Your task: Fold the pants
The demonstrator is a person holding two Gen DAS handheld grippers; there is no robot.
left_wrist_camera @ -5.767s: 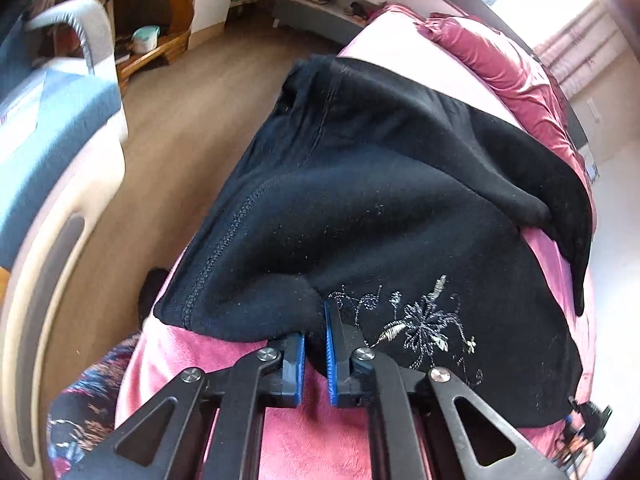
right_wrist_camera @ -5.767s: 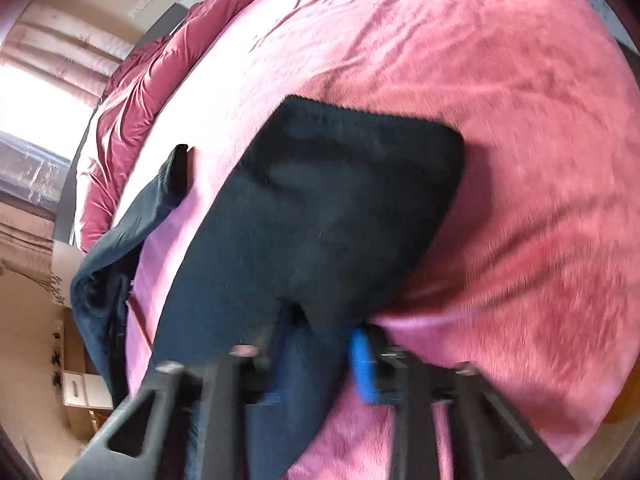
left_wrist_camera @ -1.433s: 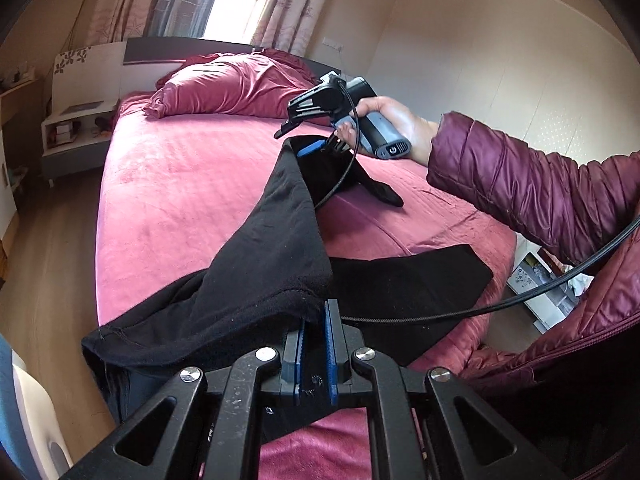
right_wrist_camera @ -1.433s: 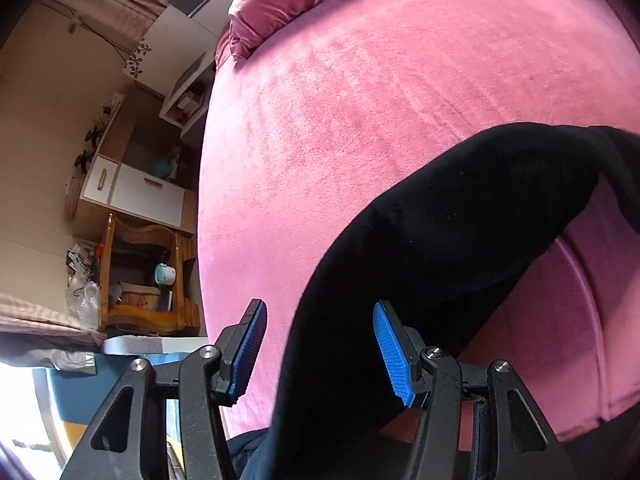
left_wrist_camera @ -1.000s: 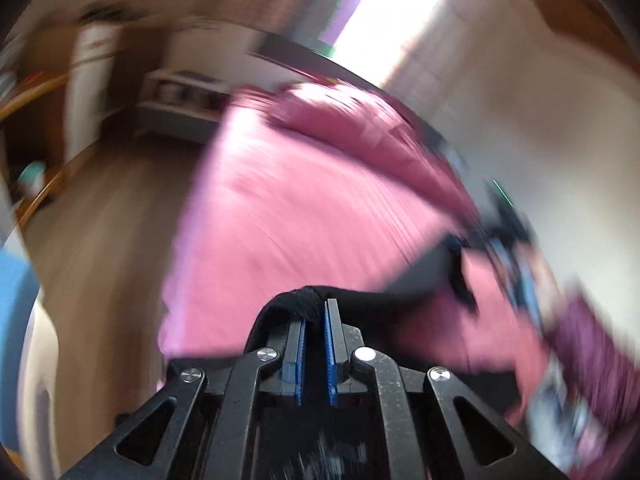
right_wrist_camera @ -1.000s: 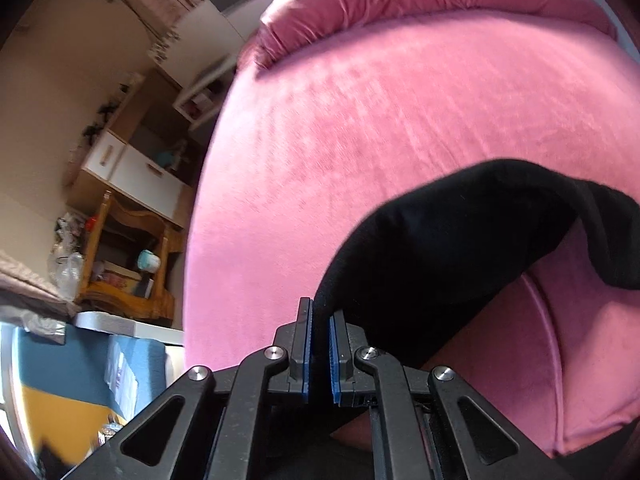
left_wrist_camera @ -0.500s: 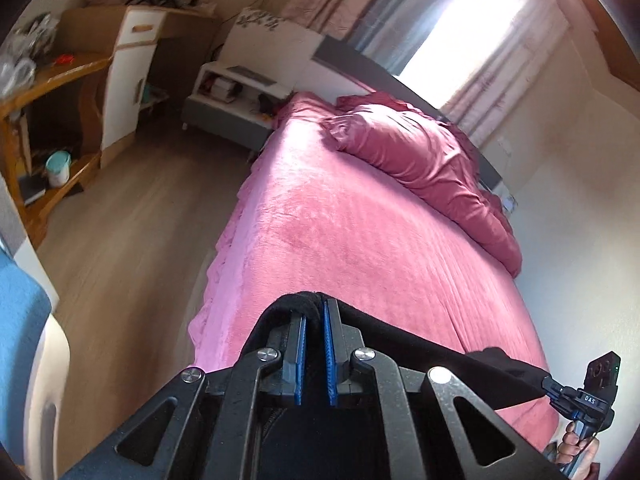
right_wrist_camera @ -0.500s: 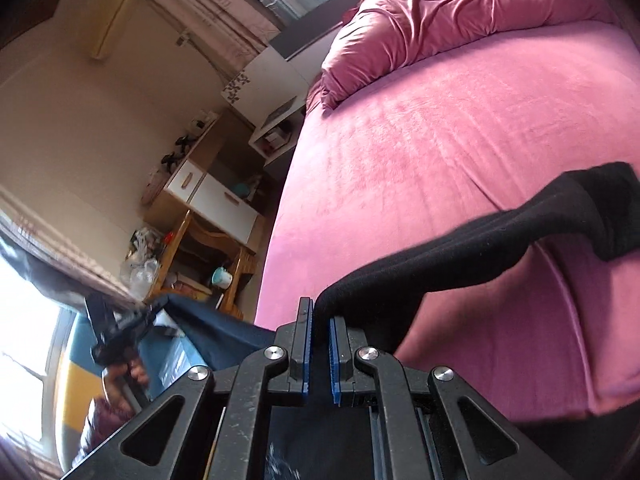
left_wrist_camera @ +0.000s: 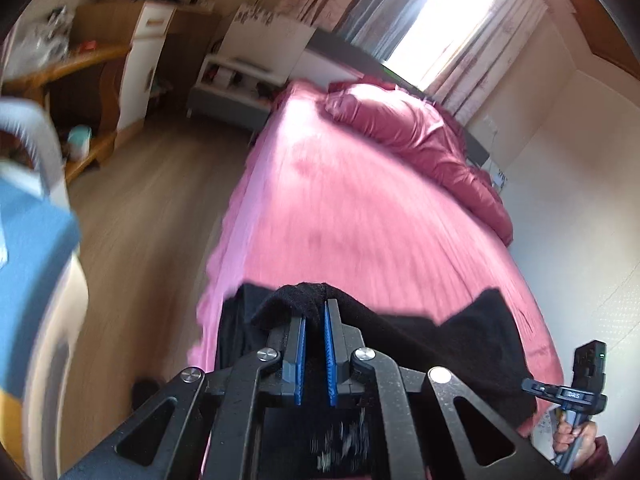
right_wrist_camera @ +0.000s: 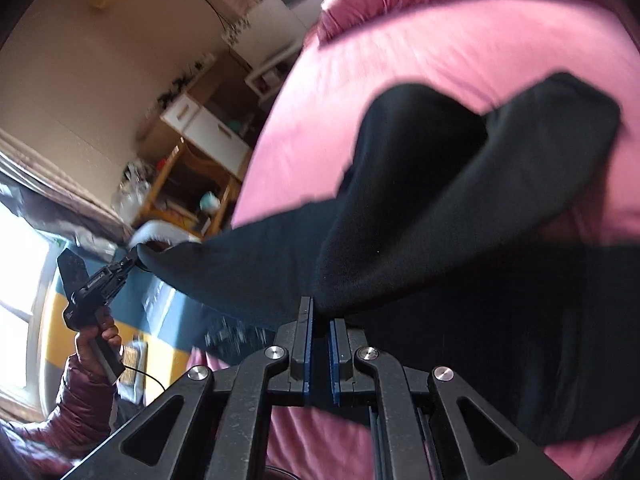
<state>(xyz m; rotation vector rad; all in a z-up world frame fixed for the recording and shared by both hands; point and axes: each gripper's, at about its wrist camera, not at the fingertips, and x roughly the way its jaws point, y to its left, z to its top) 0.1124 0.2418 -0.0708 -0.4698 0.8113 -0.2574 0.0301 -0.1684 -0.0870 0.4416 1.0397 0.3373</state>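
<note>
Both grippers pointed steeply down over the near end of the bed (left_wrist_camera: 360, 208). The left gripper (left_wrist_camera: 314, 312) had its blue-padded jaws clenched on a bunched fold of the black pants (left_wrist_camera: 460, 344); seen from the right wrist, the person's left hand (right_wrist_camera: 96, 334) gripped its handle out past the bed's side, a quilted maroon sleeve (right_wrist_camera: 76, 404) below it. The right gripper (right_wrist_camera: 320, 320) was likewise pinched shut on a thick rolled edge of the same garment, and the right hand (left_wrist_camera: 576, 436) showed low at the frame's edge in the left view. The pants hung stretched between the two grippers above the pink bedspread, one leg draped forward across it. Cloth looked soft, matte, knit-like; the bedspread plush and faintly ribbed; a glossy crimson duvet (left_wrist_camera: 416, 140) lay heaped at the headboard. Wood-look floor (left_wrist_camera: 152, 208) ran alongside. Compared with half a second before, the pants spread wider over the bed's end, the bed filled more of both views, and both views were more blurred.
</note>
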